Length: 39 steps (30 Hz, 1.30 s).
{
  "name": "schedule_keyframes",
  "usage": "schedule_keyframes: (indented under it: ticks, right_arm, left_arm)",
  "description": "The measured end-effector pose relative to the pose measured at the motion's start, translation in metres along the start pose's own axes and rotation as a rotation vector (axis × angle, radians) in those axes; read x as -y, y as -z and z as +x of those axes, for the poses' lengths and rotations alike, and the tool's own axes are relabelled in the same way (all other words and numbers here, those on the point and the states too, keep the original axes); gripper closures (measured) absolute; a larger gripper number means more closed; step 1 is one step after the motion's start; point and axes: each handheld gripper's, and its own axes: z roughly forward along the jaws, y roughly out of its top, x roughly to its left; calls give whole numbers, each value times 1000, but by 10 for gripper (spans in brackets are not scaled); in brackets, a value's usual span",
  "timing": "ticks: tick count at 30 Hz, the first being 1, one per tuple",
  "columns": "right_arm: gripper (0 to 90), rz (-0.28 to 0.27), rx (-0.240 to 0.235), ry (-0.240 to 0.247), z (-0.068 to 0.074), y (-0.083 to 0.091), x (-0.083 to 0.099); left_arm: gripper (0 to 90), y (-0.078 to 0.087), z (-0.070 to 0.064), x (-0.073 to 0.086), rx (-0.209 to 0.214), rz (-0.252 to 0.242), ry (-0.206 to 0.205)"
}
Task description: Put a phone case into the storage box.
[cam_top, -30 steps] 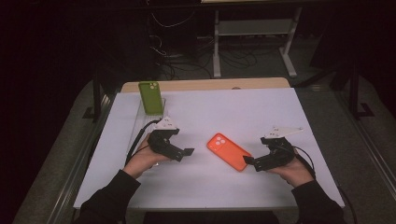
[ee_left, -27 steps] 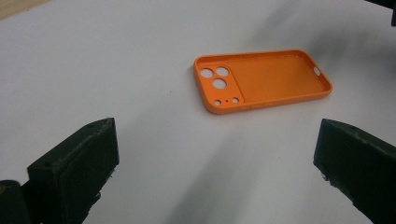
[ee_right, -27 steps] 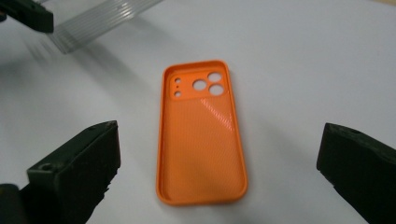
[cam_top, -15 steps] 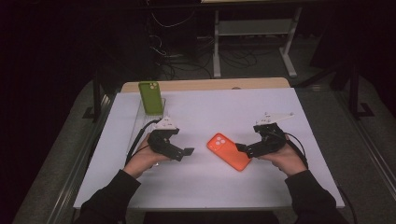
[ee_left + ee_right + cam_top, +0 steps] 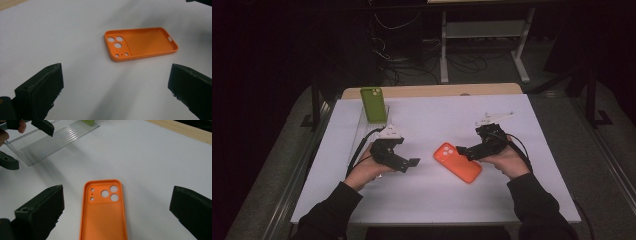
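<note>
Where white table [image 5: 512, 200] spreads bare: orange case [image 5: 457, 162], flat, edges free.

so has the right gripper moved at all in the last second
Yes. In the high view the right gripper has shifted left and a little toward the table's far side, closing on the orange phone case, which lies where it was.
</note>
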Motion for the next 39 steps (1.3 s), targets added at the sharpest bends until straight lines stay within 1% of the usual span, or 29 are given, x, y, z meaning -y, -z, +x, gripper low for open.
schedule_keyframes:
  ticks: [1, 2, 3, 4, 6, 7, 8, 10, 11, 13, 14, 16, 18, 19, 24, 27, 28, 30, 32, 33, 36, 39]
  right_arm:
    - [0, 1, -2, 9, 0, -1, 0]
    - [0, 6, -4, 6, 1, -2, -1]
    - [0, 4, -2, 16, 2, -3, -1]
    - [0, 7, -1, 12, 2, -3, -1]
    - [0, 18, -2, 21, 2, -6, 0]
    - [0, 28, -1, 13, 3, -6, 0]
    - [0, 40, -3, 11, 3, -7, 0]
    - [0, 63, 10, 15, 4, -10, 2]
    - [0, 81, 15, 20, 4, -11, 2]
    - [0, 100, 22, 30, 4, -13, 3]
    - [0, 118, 28, 19, 5, -14, 4]
    - [0, 139, 33, 29, 5, -16, 6]
    - [0, 161, 31, 23, 6, -18, 7]
    - [0, 170, 33, 28, 7, -19, 8]
    - [0, 214, 35, 25, 10, -26, 12]
    - [0, 223, 38, 34, 10, -29, 14]
    - [0, 232, 40, 30, 10, -29, 14]
    - [0, 241, 46, 43, 11, -31, 16]
    - [0, 259, 44, 33, 12, -33, 17]
    - [0, 266, 44, 44, 12, -34, 19]
    - [0, 292, 50, 58, 13, -37, 21]
    - [0, 308, 48, 50, 13, -40, 23]
  left_arm:
    - [0, 0, 0, 0, 0, 1, -1]
    - [0, 0, 0, 0, 0, 2, 2]
    - [0, 0, 0, 0, 0, 3, 1]
    - [0, 0, 0, 0, 0, 5, 0]
    - [0, 0, -1, 0, 0, 6, 0]
    - [0, 0, -1, 0, 1, 6, -3]
    - [0, 0, 0, 0, 1, 13, -16]
    - [0, 0, 0, 0, 1, 14, -17]
    - [0, 0, 0, 0, 2, 14, -15]
    - [0, 0, 0, 0, 2, 13, -9]
    - [0, 0, 0, 0, 2, 15, -8]
    - [0, 0, 0, 0, 2, 15, -8]
    - [0, 0, 0, 0, 1, 12, -6]
    - [0, 0, 0, 0, 2, 11, -4]
    - [0, 1, 1, 0, 2, 14, -9]
    - [0, 1, 1, 0, 4, 11, -8]
    - [0, 1, 1, 0, 3, 10, -7]
    - [0, 1, 0, 0, 2, 16, -9]
    - [0, 0, 0, 0, 2, 13, -4]
    - [0, 0, 0, 0, 2, 12, -5]
    - [0, 1, 1, 0, 4, 13, -10]
    - [0, 1, 0, 0, 3, 12, -6]
